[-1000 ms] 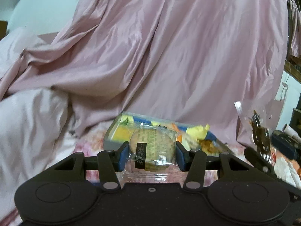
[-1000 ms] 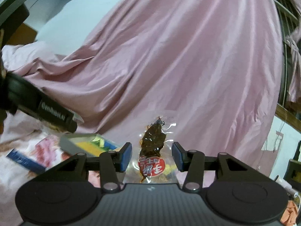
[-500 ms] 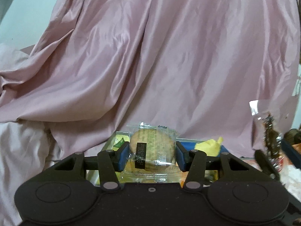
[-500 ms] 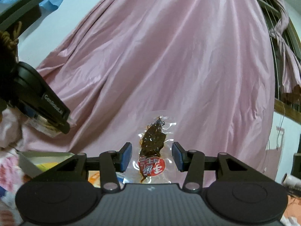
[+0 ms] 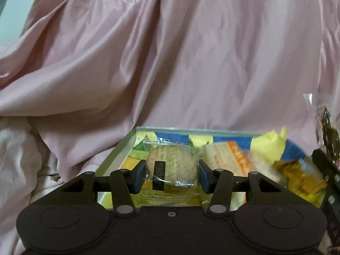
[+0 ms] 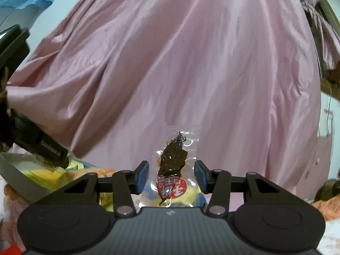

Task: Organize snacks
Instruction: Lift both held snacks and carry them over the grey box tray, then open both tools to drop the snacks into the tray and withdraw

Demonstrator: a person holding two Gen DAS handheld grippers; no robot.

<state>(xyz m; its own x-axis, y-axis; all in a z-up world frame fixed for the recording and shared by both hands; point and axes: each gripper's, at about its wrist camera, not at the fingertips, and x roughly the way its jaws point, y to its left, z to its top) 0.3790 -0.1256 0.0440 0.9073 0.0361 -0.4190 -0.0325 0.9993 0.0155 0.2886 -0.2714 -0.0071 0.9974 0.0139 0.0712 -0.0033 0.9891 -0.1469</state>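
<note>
We hold a round biscuit in a clear wrapper (image 5: 172, 167) in our left gripper (image 5: 172, 173), the blue pads pressed against its two sides, right over the near-left part of the grey tray (image 5: 114, 158). The tray is already heaped with yellow, orange and blue snack packets (image 5: 231, 159) — blurred, so we cannot tell them apart further. Our right gripper (image 6: 171, 177) carries a clear pouch of dark dried snack with a red label (image 6: 171, 176); its pads stand apart from the pouch's edges, so we cannot tell what pinches it. It hangs just right of the tray's near corner (image 6: 14, 174). Behind the tray rises draped pink cloth (image 5: 170, 63).
</note>
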